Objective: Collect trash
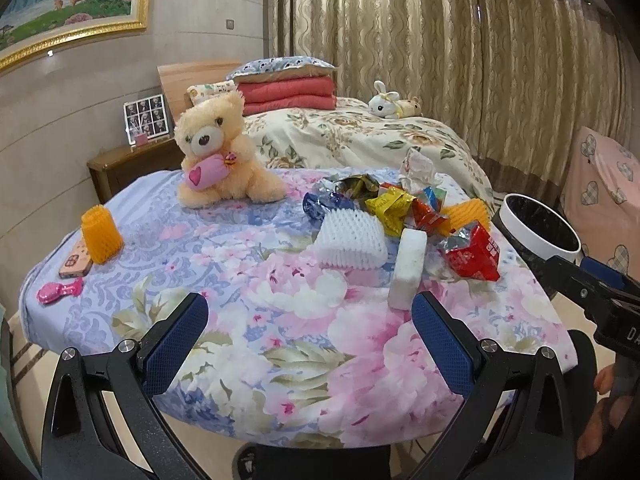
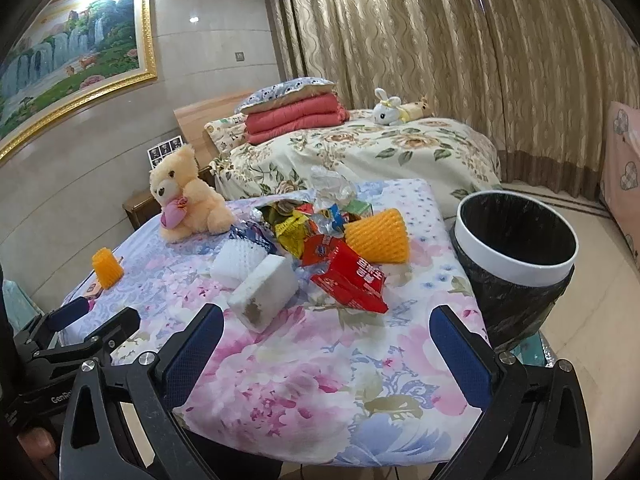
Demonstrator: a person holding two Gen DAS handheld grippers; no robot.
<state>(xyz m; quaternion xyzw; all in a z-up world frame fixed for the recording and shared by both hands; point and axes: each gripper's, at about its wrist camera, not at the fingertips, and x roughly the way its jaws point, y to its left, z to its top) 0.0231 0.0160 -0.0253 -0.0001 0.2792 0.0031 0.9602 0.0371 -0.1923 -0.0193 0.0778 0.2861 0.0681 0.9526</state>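
A pile of trash lies on the floral tablecloth [image 1: 280, 360]: a white foam net [image 1: 350, 242], a white foam block [image 1: 408, 268], a red wrapper [image 1: 474, 254], a yellow wrapper [image 1: 390, 208], an orange foam net [image 2: 378, 242] and crumpled clear plastic [image 2: 330, 188]. A black-lined bin with a white rim [image 2: 516, 248] stands at the table's right edge. My left gripper [image 1: 308, 340] is open over the near cloth, short of the foam block. My right gripper [image 2: 326, 356] is open too, in front of the red wrapper [image 2: 350, 282]. Both hold nothing.
A teddy bear [image 1: 216, 152] sits at the table's back left. A second orange foam net [image 1: 100, 236], a phone [image 1: 74, 262] and a pink brush [image 1: 60, 292] lie at the left edge. A bed [image 1: 360, 140] and a nightstand [image 1: 120, 164] stand behind.
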